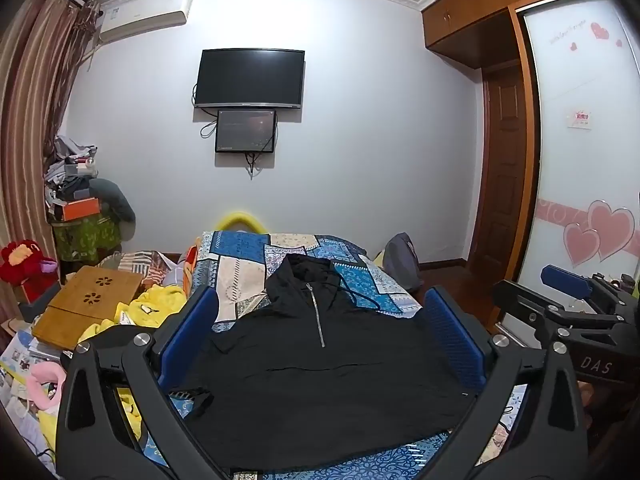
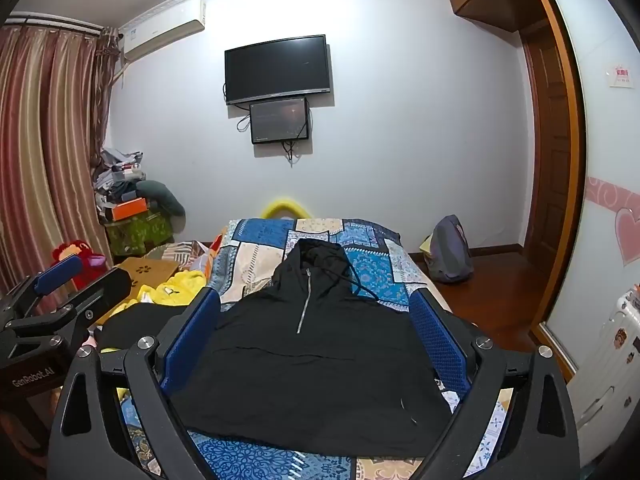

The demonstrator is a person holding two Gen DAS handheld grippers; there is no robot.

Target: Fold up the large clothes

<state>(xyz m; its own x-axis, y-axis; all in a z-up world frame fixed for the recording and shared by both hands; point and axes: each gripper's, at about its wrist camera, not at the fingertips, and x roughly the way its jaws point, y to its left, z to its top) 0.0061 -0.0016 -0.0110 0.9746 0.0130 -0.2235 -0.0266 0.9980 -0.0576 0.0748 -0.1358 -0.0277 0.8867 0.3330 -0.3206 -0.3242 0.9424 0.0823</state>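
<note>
The left gripper (image 1: 320,328) is hovering above the near end of the bed (image 1: 240,276) with its blue-padded jaws spread wide and nothing between them. The right gripper (image 2: 316,328) is hanging just beside it over that same end — also gaping, also empty — and both are pointing along the bed toward its far end.

Black hoodie (image 1: 320,380); blue patchwork bedspread (image 1: 240,264)
</note>
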